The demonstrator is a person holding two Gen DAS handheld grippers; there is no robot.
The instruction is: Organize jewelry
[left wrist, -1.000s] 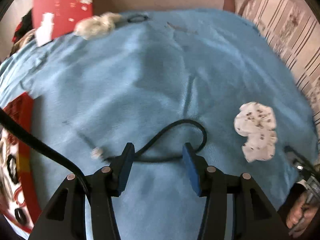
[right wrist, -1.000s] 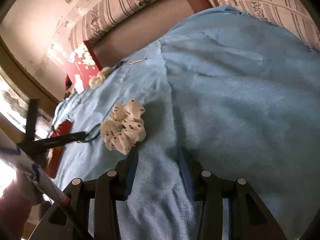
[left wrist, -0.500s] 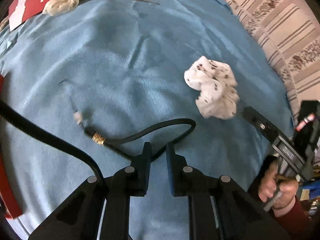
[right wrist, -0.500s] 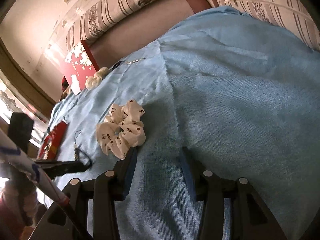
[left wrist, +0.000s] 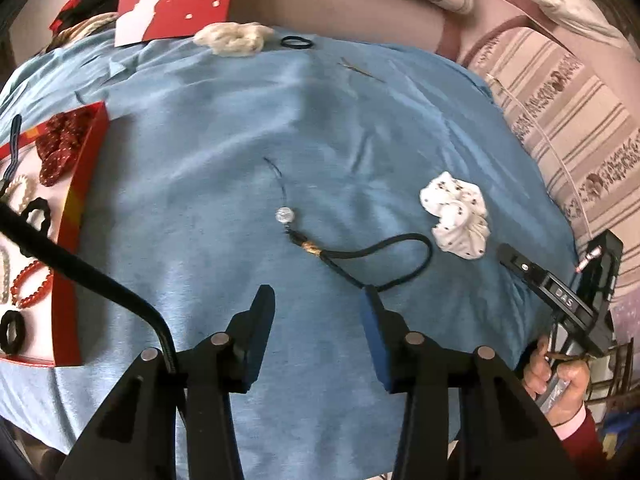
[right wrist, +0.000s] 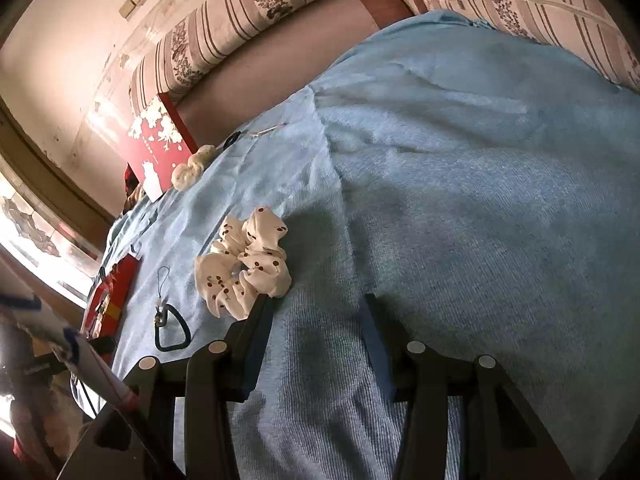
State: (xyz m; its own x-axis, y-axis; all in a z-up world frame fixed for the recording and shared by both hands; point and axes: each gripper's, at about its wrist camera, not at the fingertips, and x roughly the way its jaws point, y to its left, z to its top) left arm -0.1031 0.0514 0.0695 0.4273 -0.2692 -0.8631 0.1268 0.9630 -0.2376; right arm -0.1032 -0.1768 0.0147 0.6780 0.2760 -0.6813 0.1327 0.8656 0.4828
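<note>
Black cord charm strap with clear bead [left wrist: 360, 254]: at left gripper [left wrist: 316, 312] 12 o'clock, axis 10-to-4. Left gripper nearer. Both grippers spread, empty; right gripper [right wrist: 316, 312].

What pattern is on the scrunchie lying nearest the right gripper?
The scrunchie is white with small dark reddish-brown cherry-like spots; the right wrist view shows it best.

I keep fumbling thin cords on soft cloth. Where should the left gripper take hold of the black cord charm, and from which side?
Grip the black cord charm on its thick loop, at the near strand by the left gripper, coming down from above with the fingers straddling it. The loop lies flat and open on the blue towel; the bead end is thin and probably slips.
</note>
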